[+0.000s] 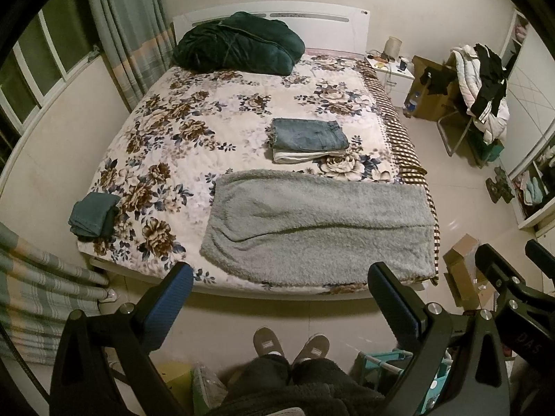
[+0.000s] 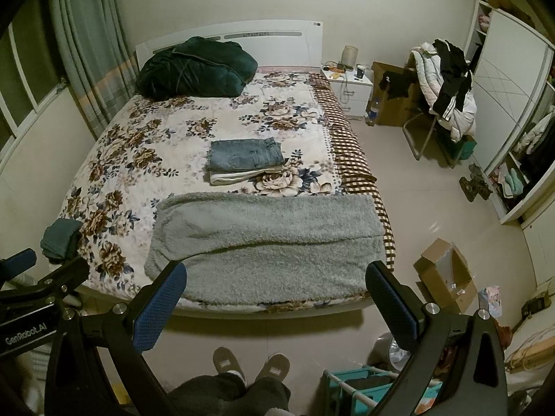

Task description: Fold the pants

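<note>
**One pair of grey pants flat on the near end of the bed**

You have one pair of fleecy grey pants (image 1: 319, 225) spread crosswise over the near edge of the bed (image 1: 194, 138), legs lying together, a long crease running between them. Beyond it sits one stack (image 1: 308, 140) of two folded items: jeans on top, something white beneath. One folded teal garment (image 1: 93, 213) lies at the near left corner, and one dark green duvet (image 1: 239, 43) is bundled by the headboard. Your left gripper (image 1: 281, 298) and right gripper (image 2: 277, 298) both hang released above the floor, short of the bed, jaws spread wide, holding nothing.
</note>
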`<state>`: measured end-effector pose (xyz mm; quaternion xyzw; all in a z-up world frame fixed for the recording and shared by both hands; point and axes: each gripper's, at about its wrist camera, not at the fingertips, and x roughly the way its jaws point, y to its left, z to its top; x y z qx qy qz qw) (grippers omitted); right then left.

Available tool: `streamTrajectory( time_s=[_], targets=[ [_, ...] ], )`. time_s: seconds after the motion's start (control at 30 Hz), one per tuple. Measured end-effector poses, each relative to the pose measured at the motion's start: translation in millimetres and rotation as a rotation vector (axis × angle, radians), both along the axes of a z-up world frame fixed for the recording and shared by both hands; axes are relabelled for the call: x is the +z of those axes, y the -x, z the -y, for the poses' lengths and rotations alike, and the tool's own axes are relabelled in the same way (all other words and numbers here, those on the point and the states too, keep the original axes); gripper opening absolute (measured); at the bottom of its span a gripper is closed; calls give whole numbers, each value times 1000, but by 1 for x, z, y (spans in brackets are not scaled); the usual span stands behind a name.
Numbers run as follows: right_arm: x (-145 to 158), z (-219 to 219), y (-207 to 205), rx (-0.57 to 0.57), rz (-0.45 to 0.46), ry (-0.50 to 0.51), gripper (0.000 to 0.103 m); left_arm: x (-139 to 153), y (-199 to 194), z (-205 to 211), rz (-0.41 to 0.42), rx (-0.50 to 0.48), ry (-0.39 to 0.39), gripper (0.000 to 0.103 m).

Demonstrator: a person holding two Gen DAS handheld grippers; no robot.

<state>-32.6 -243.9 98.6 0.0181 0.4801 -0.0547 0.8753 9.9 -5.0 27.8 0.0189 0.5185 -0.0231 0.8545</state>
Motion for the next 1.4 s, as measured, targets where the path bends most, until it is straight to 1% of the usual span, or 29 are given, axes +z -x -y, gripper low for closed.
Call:
streamTrajectory(
  time_s=[0.2, 0.3, 0.37, 0.5, 0.7, 0.77, 0.87, 0.97, 1.0, 1.03, 1.13, 1.2, 1.27, 1.33, 1.4],
  targets=[
    [-2, 1, 1, -3, 0, -2, 103, 6, -4, 4, 3, 6, 0, 103],
    [5, -6, -3, 4, -5, -3, 103, 6, -5, 2, 2, 10, 0, 103],
    [13, -10, -12, 11, -9, -4, 103, 7, -8, 2, 0, 15, 1, 103],
    [15, -9, -19, 22, -18, -14, 103, 2, -3, -3, 2, 24, 1, 103],
    [-12, 20, -26, 31, -40, -28, 103, -14, -6, 3, 6, 56, -15, 103],
    [-29, 35, -34, 25, -51, -28, 103, -23, -14, 7, 12, 78, -32, 103],
    [-56, 53, -50, 11, -69, -23, 103, -46, -38, 11, 9, 121, -65, 103],
    [-87, 72, -77, -5, -89, -41, 103, -68, -59, 10, 8, 155, -110, 103],
    [-99, 79, -90, -16, -92, -35, 103, -81, -74, 11, 6, 169, -123, 103],
    [-111, 85, -100, -29, -97, -30, 103, -88, -81, 11, 1, 176, -133, 103],
    [-148, 104, -141, -77, -116, -33, 103, -119, -119, 11, -44, 198, -155, 103],
    [-174, 114, -173, -113, -133, -51, 103, -144, -150, 9, -90, 216, -166, 103],
    [-205, 128, -212, -161, -155, -67, 103, -171, -184, 5, -133, 238, -156, 103],
    [-243, 142, -256, -215, -189, -97, 103, -197, -216, -1, -185, 265, -145, 103],
    [-283, 156, -299, -270, -225, -117, 103, -236, -261, -13, -263, 308, -113, 103]
  ],
)
